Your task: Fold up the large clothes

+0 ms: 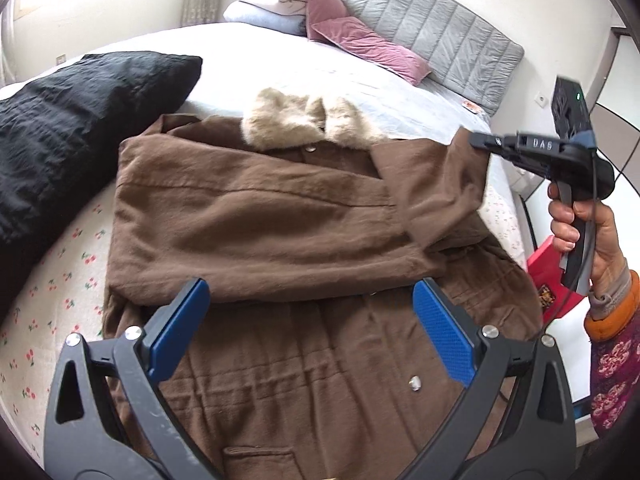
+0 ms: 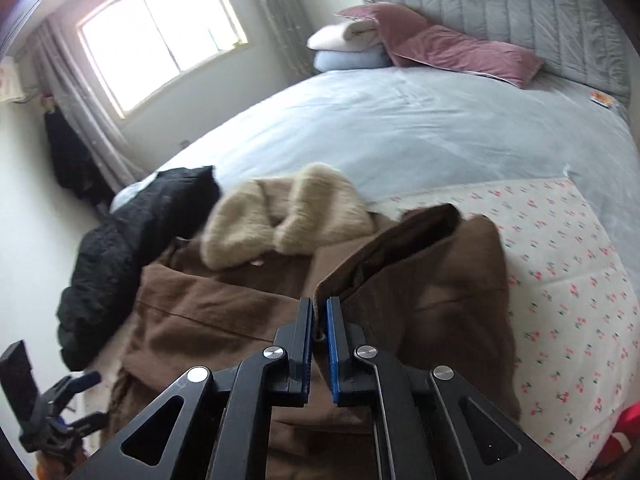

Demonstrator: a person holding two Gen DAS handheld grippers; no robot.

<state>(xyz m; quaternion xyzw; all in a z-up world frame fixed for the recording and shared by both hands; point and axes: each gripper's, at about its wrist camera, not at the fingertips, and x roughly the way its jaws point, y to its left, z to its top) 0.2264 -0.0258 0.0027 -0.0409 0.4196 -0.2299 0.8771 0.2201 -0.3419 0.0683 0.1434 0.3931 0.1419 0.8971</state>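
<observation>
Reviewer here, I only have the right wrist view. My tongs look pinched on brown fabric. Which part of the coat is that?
Observer: The right tongs hold the cuff of the sleeve, lifted over the brown coat.
Operator: Is the other sleeve folded?
Observer: Yes, it lies flat across the chest.
Operator: And the left tongs?
Observer: The left tongs hang open over the coat's lower half, gripping nothing.

Brown coat [image 1: 260, 216] (beige fur collar [image 1: 288, 120]) spread on bed, sleeve folded across.
</observation>
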